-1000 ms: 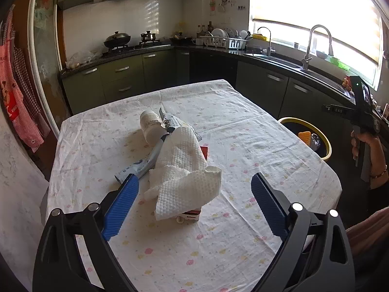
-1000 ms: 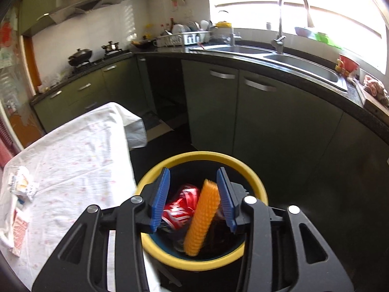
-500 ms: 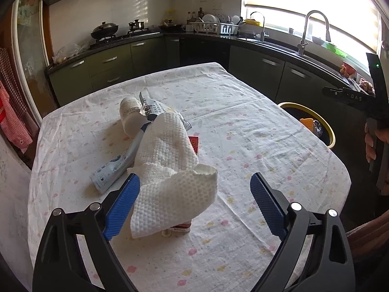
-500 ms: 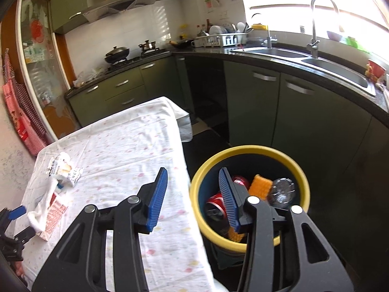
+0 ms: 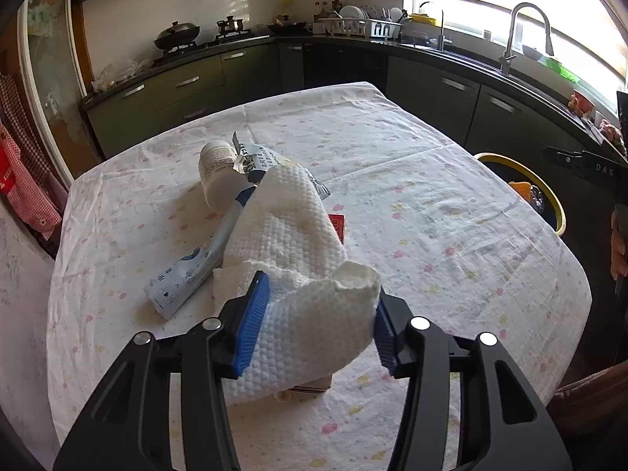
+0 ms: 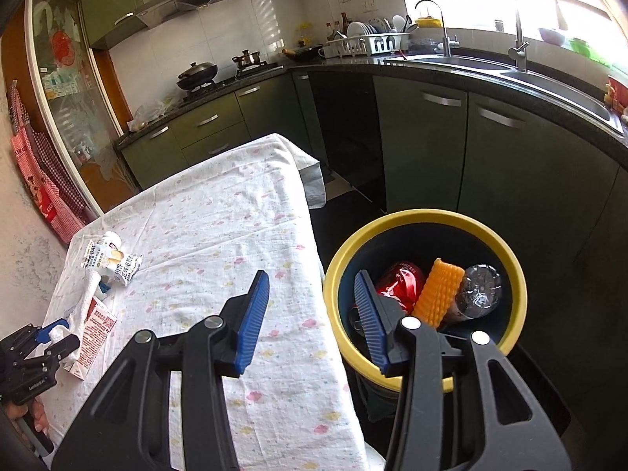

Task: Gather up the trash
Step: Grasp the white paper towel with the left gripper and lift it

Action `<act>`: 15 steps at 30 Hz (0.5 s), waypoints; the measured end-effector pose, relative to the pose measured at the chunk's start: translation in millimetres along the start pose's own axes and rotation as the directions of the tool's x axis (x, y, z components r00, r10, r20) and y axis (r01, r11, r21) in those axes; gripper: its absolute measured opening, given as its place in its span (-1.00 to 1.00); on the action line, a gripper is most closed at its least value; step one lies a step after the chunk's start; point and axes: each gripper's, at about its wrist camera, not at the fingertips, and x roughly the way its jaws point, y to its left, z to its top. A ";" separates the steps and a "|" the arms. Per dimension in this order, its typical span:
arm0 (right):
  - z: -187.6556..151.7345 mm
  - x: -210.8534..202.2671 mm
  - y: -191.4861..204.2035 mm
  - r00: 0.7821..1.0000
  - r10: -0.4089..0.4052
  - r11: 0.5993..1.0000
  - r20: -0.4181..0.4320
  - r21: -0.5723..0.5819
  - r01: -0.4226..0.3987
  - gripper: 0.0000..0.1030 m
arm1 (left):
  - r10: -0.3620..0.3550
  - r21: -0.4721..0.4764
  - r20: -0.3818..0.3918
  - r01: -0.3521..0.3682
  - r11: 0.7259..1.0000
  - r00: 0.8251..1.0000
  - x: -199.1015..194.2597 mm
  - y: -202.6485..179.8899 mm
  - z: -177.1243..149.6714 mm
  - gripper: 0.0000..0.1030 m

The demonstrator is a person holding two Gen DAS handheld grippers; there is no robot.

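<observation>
Two claws are in view. Left claw [image 5: 314, 325]: jaws closing, with the near end of the white paper towel [image 5: 290, 259] between the blue pads; both pads touch it. The towel lies on the worktop [image 5: 431, 212], draped over a small red-and-white carton [image 6: 96, 327] and partly over a blue-grey tube [image 5: 188, 274] at its left. Behind these lie a white bottle [image 5: 218, 174] on its side and a printed wrapper [image 5: 259, 159], touching one another. The tube and carton crowd the towel on its left and underside. Right of the worktop edge, on the floor, stands the yellow-rimmed trash bin [image 6: 506, 259], holding a red can [image 6: 400, 282], an orange ribbed sponge [image 6: 435, 294] and a clear plastic bottle [image 6: 479, 290]. Right claw [image 6: 312, 320]: jaws moderately apart, empty, straddling the worktop edge and the bin rim.
</observation>
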 end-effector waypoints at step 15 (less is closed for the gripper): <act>0.7 -4.4 0.9 1.000 0.026 1.000 0.006 0.001 -0.026 -0.15 | 0.005 -0.022 0.052 -0.004 1.000 0.999 -19.5 9.1 6.4 -0.86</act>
